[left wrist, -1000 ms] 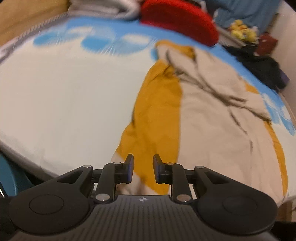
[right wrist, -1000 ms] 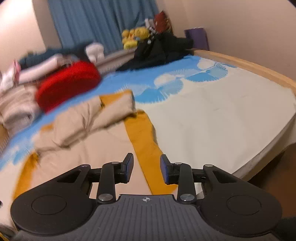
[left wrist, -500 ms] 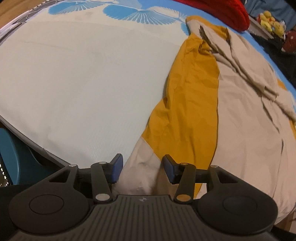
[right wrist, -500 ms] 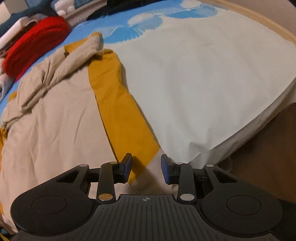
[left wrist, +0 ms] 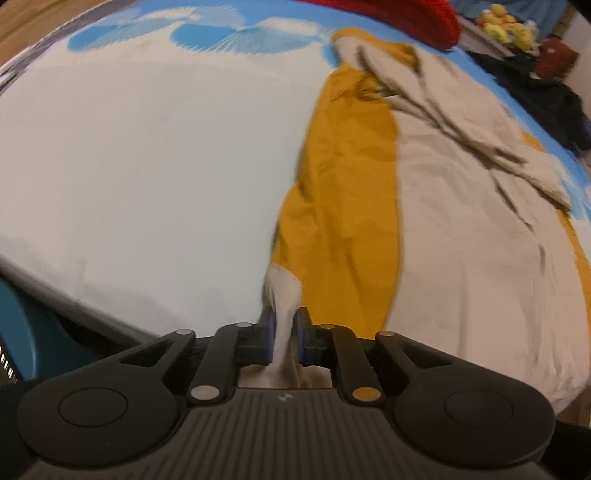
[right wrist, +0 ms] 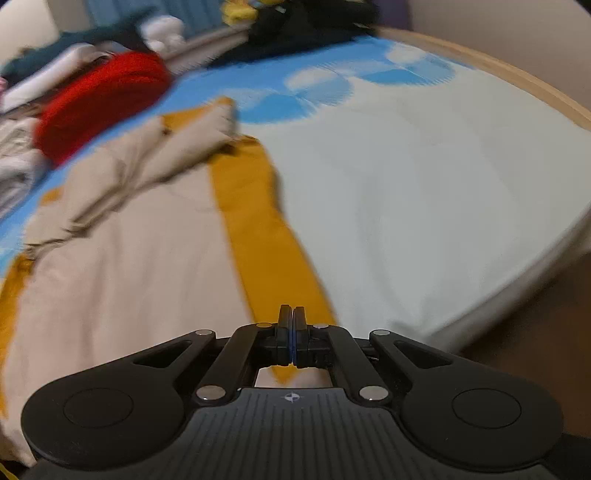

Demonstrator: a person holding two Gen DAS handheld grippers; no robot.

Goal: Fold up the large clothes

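A large beige and mustard-yellow garment (left wrist: 461,229) lies spread on the bed, its sleeves folded across the upper part. My left gripper (left wrist: 284,328) is shut on the garment's beige bottom-left corner, which stands up between the pads. In the right wrist view the garment (right wrist: 129,266) shows its yellow side stripe (right wrist: 266,236) running toward me. My right gripper (right wrist: 291,328) has its jaws pressed together at the stripe's near end; yellow cloth shows just behind the pads, so it looks shut on the hem.
The bed sheet (left wrist: 140,166) is white with blue fan prints at the far end. A red knitted item (right wrist: 99,99) and piled clothes lie at the head. Dark clothes (left wrist: 546,96) and yellow plush toys (left wrist: 506,26) lie beyond. The bed's near edge (right wrist: 517,280) drops off at the right.
Both grippers closed from open onto the garment's bottom corners. The left corner now rises off the bed between the pads, and both views tilted up slightly.
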